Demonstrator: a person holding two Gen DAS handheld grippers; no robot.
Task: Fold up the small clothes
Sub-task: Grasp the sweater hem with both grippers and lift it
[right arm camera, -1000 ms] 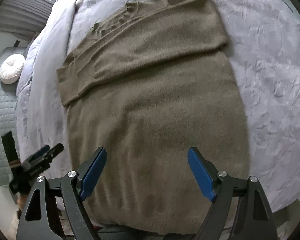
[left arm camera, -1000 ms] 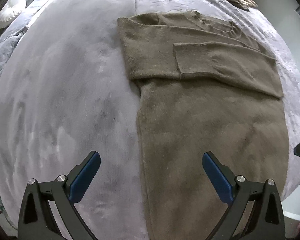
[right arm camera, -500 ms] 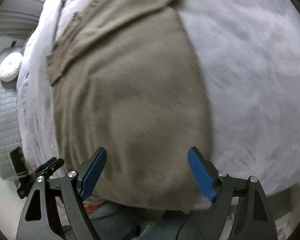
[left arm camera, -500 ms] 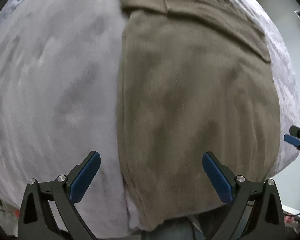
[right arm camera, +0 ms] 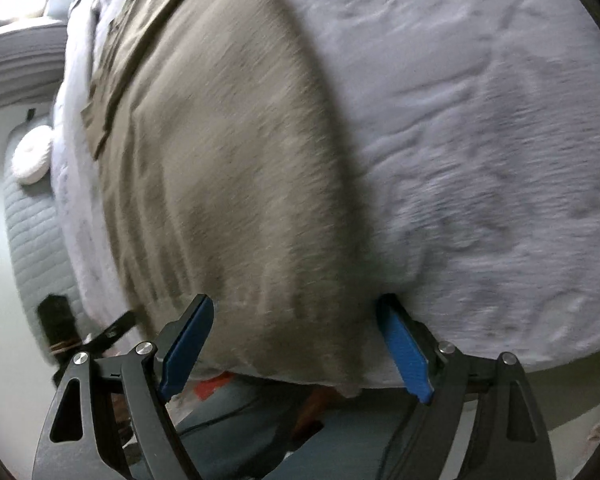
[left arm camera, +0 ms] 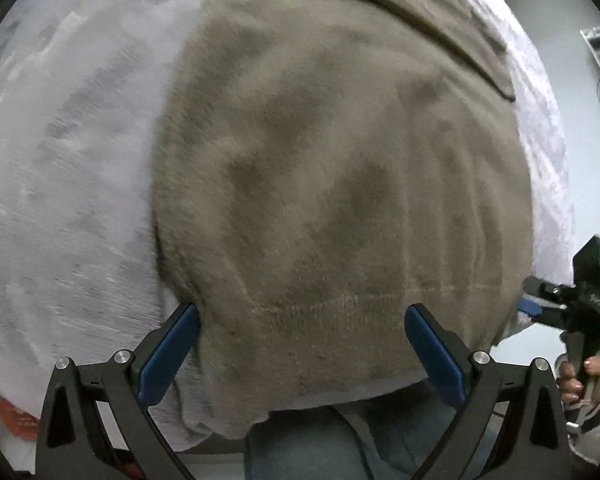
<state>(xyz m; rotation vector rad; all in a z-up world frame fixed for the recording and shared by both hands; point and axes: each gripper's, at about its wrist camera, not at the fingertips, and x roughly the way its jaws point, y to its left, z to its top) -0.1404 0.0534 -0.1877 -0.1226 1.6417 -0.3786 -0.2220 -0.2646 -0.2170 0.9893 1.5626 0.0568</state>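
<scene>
A brown knitted sweater lies flat on a bed covered with a pale grey-lilac cover; its sleeves are folded across the chest at the far end, and its ribbed hem hangs at the near edge of the bed.

Left wrist view: the left hand-held gripper points steeply down over the hem, jaws spread wide and holding nothing; its blue pads sit either side of the left part of the hem, the left pad just beside the sweater's left edge, the right pad over the ribbing; whether either pad touches the cloth cannot be told. At the right edge of this view the right hand-held gripper shows by the sweater's right corner, with a person's hand on its handle. Below the hem, blue denim of the person's legs is visible.

Right wrist view, blurred: the right hand-held gripper is likewise released and wide, empty; its pads straddle the right part of the hem, the right pad just beside the sweater's right edge against the bed cover, the left pad over the knit. A round white cushion lies on a quilted grey surface to the far left, well apart from the sweater.
</scene>
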